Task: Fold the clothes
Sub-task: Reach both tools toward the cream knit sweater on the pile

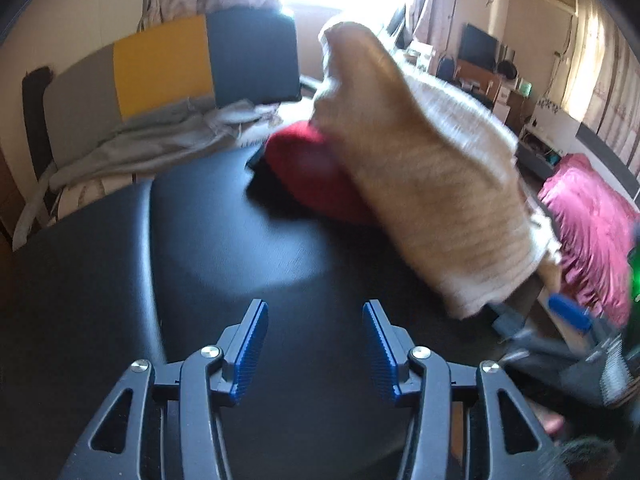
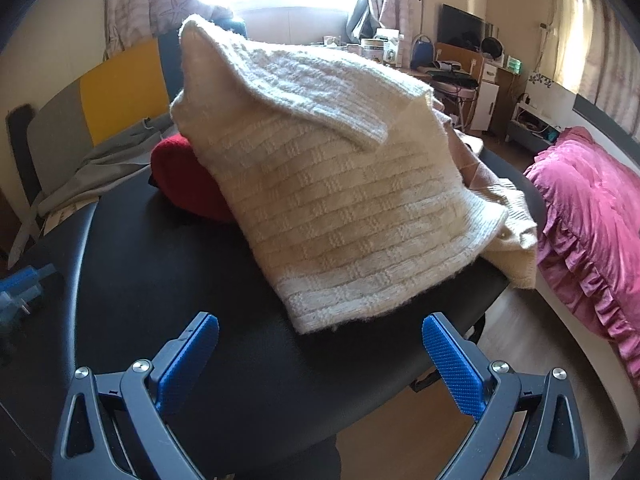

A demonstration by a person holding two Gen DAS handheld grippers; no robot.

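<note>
The left tongs (image 1: 316, 344) hang over the glossy black padded table (image 1: 224, 248) with their blue ribbed pads spread wide apart and nothing between them. The right tongs (image 2: 320, 364) are likewise wide open and empty, poised above the near edge of the same black table (image 2: 168, 280). Just ahead of the right tongs, a thick cream-white knitted sweater with a basket-weave pattern (image 2: 320, 184) is heaped on the table, its ribbed hem lying closest to the pads and one cuffed fold draped over the top. From the left tongs the same cream sweater (image 1: 420, 176) sits ahead and to the right, blurred in that view. Behind the sweater, and partly tucked under its far left side, lies a dark red knitted garment (image 2: 184, 176), seen from the left tongs as a red mound (image 1: 308, 172) straight ahead. Beyond the table to the left, a crumpled grey garment (image 1: 152, 140) lies against a grey, yellow and dark blue panelled cushion (image 1: 160, 64). Far to the right of both tongs is a magenta ruffled quilt (image 2: 592, 216).
</note>
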